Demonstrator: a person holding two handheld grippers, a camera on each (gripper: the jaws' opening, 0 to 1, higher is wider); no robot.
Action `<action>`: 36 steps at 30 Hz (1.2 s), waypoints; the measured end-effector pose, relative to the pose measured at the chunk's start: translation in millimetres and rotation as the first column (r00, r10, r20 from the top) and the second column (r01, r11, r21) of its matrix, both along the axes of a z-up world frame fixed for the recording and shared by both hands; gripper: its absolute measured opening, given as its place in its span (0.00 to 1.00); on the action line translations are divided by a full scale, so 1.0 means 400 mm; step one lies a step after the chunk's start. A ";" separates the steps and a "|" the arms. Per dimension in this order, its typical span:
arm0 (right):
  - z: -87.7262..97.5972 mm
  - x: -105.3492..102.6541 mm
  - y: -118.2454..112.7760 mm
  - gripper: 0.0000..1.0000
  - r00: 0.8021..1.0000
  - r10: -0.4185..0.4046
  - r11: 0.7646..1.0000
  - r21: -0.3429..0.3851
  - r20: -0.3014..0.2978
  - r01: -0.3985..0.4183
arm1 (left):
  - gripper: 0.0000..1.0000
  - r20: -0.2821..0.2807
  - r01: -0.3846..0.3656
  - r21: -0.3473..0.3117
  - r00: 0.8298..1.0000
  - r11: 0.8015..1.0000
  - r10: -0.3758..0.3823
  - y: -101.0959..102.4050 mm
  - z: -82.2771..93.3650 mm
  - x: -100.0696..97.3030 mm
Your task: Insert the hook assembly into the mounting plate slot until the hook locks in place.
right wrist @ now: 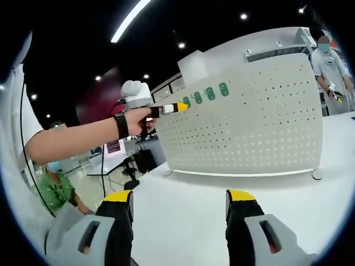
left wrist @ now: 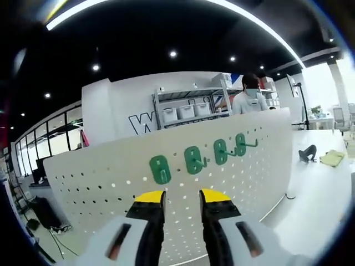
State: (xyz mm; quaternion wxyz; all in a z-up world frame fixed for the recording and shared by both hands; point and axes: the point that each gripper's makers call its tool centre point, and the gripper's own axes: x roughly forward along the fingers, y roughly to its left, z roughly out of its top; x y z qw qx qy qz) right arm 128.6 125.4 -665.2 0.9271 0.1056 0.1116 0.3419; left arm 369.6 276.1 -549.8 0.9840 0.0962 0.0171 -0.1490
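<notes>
We see four green hook assemblies [left wrist: 199, 158] seated in a row on the white perforated mounting plate [left wrist: 111, 183], just ahead of the left gripper [left wrist: 182, 195], whose jaws stand slightly parted and empty. The right gripper [right wrist: 179, 195] hangs wide open over the white bench [right wrist: 188, 216], well apart from the plate.

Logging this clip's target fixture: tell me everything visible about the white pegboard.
The white pegboard is a wide upright panel, smooth like painted metal or plastic, with regular rows of small round holes. It stands on the white table on small feet. Four green hooks sit in a row near its top edge. In the right gripper view the left hand-held gripper is at its upper corner; contact is unclear.
</notes>
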 end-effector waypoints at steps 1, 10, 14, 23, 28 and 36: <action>0.002 0.000 0.000 0.69 1.000 0.001 1.000 -0.003 0.003 -0.001 | 0.28 0.001 0.007 0.003 1.000 1.000 -0.007 -0.001 -0.002 -0.004; 0.000 -0.014 0.016 0.69 1.000 0.012 1.000 -0.010 0.002 -0.012 | 0.32 -0.015 0.060 -0.017 0.998 0.998 -0.061 -0.006 -0.017 -0.048; -0.001 -0.018 0.016 0.70 1.000 0.018 1.000 -0.021 0.000 -0.018 | 0.32 -0.016 0.092 -0.029 0.996 0.995 -0.093 -0.007 -0.022 -0.070; 0.010 -0.014 0.001 0.72 1.000 0.011 0.999 -0.031 0.012 -0.010 | 0.40 -0.035 0.139 -0.052 0.989 0.989 -0.141 -0.003 -0.038 -0.134; 0.016 -0.010 0.001 0.76 1.000 0.011 0.999 -0.042 0.023 -0.010 | 0.41 -0.070 0.212 -0.067 0.974 0.975 -0.216 -0.020 -0.061 -0.178; 0.011 -0.019 0.017 0.78 0.999 0.028 0.998 -0.052 0.018 -0.027 | 0.53 -0.082 0.241 -0.052 0.966 0.969 -0.245 -0.009 -0.088 -0.244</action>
